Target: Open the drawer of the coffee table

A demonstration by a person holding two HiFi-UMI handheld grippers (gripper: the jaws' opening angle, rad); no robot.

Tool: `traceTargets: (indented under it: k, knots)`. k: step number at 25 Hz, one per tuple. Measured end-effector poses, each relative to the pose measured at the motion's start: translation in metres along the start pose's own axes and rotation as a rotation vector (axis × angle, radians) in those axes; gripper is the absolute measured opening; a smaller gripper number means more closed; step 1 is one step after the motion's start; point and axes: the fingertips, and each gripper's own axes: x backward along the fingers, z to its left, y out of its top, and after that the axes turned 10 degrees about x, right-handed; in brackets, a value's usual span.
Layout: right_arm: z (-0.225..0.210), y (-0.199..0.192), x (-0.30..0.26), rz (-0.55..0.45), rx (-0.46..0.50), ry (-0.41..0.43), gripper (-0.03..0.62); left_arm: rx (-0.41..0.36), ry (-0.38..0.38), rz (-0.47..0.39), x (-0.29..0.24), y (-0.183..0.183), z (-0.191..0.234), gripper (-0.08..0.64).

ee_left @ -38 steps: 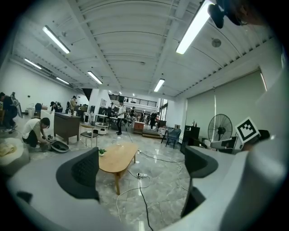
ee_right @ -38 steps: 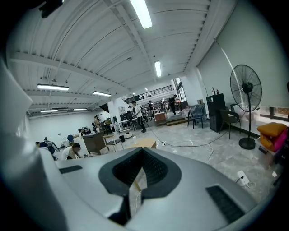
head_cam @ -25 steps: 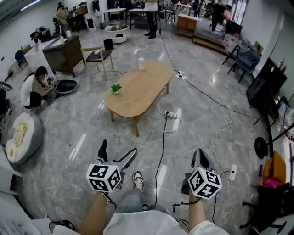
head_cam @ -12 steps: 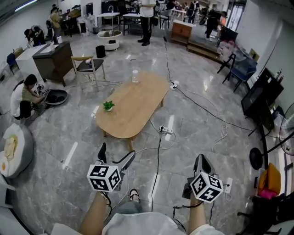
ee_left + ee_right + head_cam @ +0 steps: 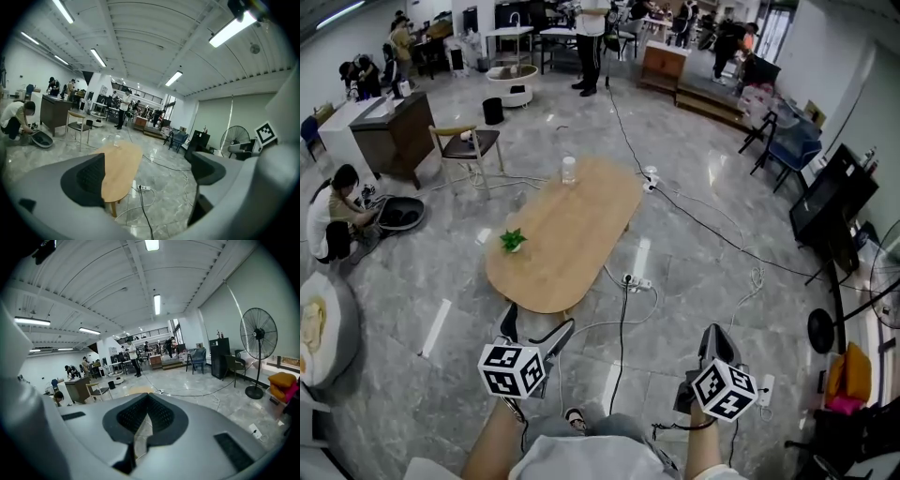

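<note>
The oval wooden coffee table (image 5: 567,239) stands on the marble floor a step or two ahead of me, and no drawer shows from here. On it are a small green plant (image 5: 513,240) and a clear jar (image 5: 568,170). My left gripper (image 5: 536,323) hangs open just short of the table's near end, holding nothing. In the left gripper view the table (image 5: 119,166) shows between the spread jaws of that gripper (image 5: 147,173). To its right my right gripper (image 5: 712,334) is shut and empty. In the right gripper view its pads (image 5: 159,416) meet, with only a sliver of floor between them.
A black cable and a white power strip (image 5: 636,281) lie on the floor right of the table's near end. A chair (image 5: 467,142) and a crouching person (image 5: 333,220) are off to the left. A fan base (image 5: 823,328) and a dark screen (image 5: 834,197) stand at the right.
I have walked closer: the table has drifted down and left in the head view and its near end is now just beyond the left gripper. Both grippers keep their pose.
</note>
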Motion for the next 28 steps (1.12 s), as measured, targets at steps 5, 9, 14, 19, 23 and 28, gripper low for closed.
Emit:
traceTargets:
  k: [5, 9, 14, 19, 23, 28]
  knots:
    - [-0.011, 0.002, -0.026, 0.031, -0.006, -0.017, 0.000, 0.004, 0.003, -0.004, -0.026, 0.013, 0.008, 0.574]
    - [-0.015, 0.008, -0.059, 0.029, -0.013, 0.002, 0.000, 0.014, 0.041, -0.023, -0.040, 0.023, 0.019, 0.574]
    - [-0.025, 0.025, -0.121, 0.023, -0.011, 0.078, 0.000, 0.021, 0.119, -0.045, -0.069, 0.030, 0.019, 0.574]
    - [-0.052, 0.055, -0.193, 0.011, 0.027, 0.162, 0.000, 0.095, 0.194, -0.105, -0.121, 0.041, 0.003, 0.574]
    - [-0.081, 0.071, -0.256, 0.036, 0.021, 0.221, 0.000, 0.111, 0.254, -0.157, -0.161, 0.055, -0.017, 0.574]
    - [-0.094, 0.074, -0.321, 0.089, 0.043, 0.309, 0.000, 0.118, 0.340, -0.208, -0.195, 0.062, -0.025, 0.574]
